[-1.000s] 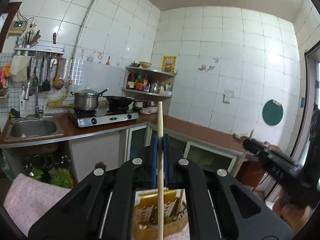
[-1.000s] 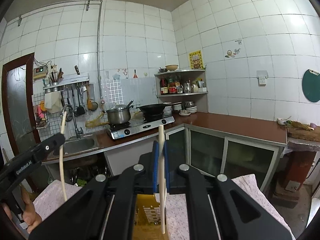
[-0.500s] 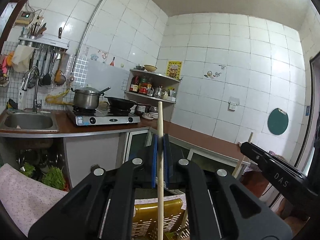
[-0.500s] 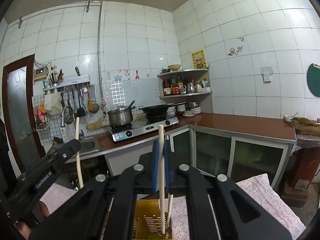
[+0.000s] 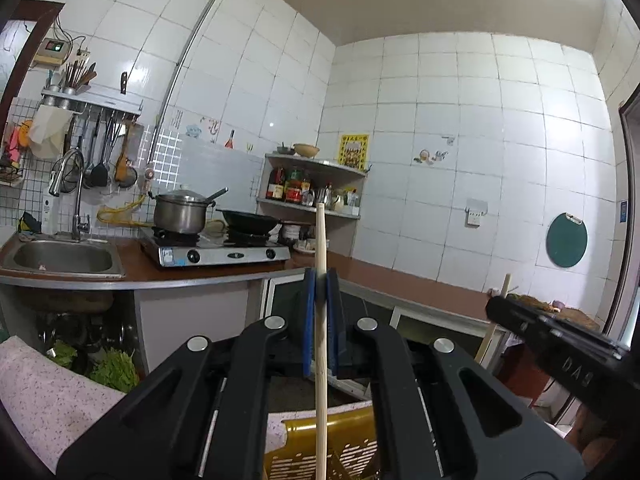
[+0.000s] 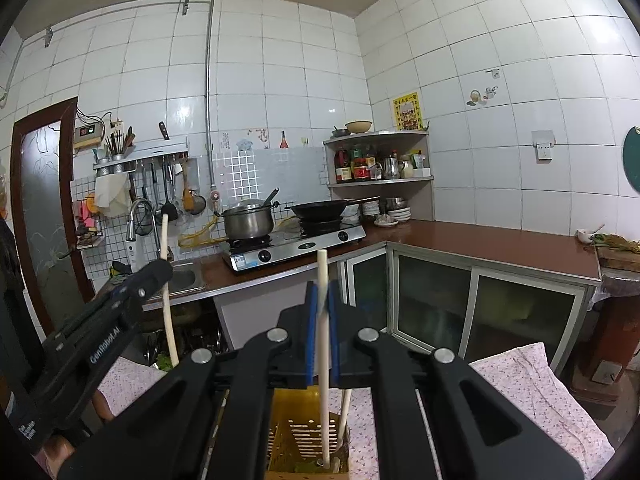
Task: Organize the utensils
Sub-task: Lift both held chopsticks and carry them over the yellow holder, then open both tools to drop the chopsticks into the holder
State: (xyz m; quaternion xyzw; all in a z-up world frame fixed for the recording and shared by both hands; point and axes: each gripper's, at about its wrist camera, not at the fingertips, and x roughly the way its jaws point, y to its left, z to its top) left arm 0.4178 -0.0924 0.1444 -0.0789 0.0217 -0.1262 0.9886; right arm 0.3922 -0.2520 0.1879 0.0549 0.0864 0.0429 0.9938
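Two chopsticks are in hand, one per gripper, both held upright above a yellow perforated utensil basket (image 6: 306, 446). The left gripper (image 5: 320, 312) is clamped on a pale wooden chopstick (image 5: 320, 240) that runs down between the blue pads and past the basket's rim (image 5: 332, 428). The right gripper (image 6: 322, 320) is clamped on a second chopstick (image 6: 323, 360), whose lower end appears to sit at or near the basket floor; another stick (image 6: 344, 420) already leans inside just beside it. The basket stands on a pink floral cloth (image 6: 532, 396), not on the kitchen counter (image 6: 480, 246) behind.

Assessment: the step in hand is lowering and depositing both chopsticks.

- Keep each stick vertical so the tip enters the opening instead of catching the rim.
- Release only once the tip bears on the floor, or the stick may bounce or topple out.
- The left chopstick's tip is hidden by the gripper body; whether it is inside the basket cannot be told.
- Let go one side at a time; the basket looks light and may tip.
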